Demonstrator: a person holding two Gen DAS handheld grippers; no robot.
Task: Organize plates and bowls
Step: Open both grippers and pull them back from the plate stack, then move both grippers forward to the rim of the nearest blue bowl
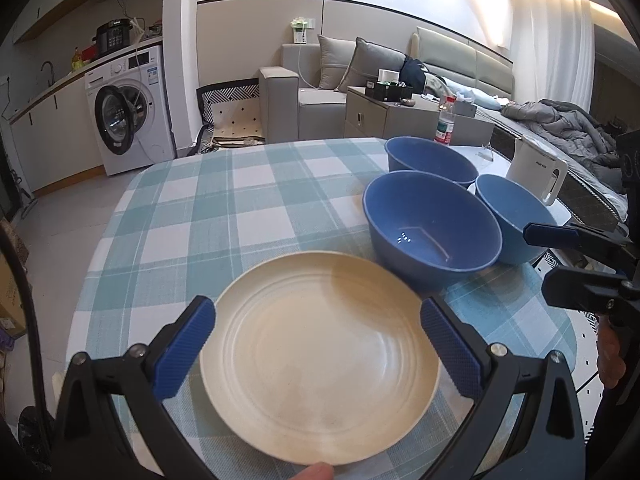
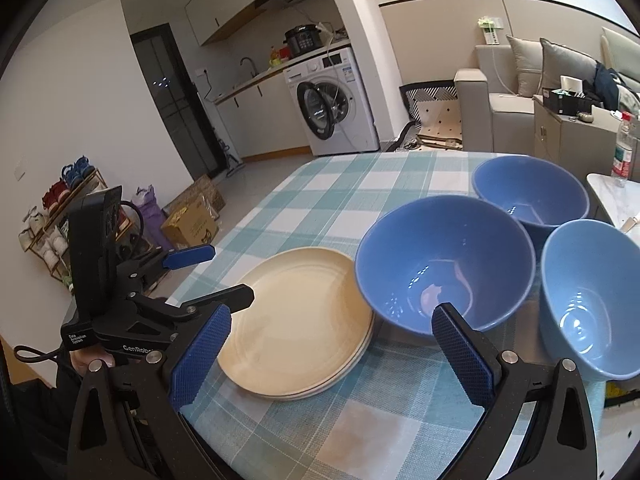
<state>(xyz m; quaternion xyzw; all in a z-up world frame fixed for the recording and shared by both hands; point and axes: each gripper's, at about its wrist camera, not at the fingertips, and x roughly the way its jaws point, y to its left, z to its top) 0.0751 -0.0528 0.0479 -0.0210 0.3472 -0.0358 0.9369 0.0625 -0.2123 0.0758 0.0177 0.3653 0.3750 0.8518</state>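
Note:
A stack of cream plates lies on the checked tablecloth near the front edge. Three blue bowls stand to its right: a near one, a far one and a right one. My left gripper is open, its fingers on either side of the plates, holding nothing. It also shows in the right wrist view. My right gripper is open and empty, just before the plates and the near bowl. It also shows in the left wrist view.
The table carries a teal and white checked cloth. A white kettle and a plastic bottle stand beyond the bowls at the right. A washing machine, a sofa and a shoe rack stand around the room.

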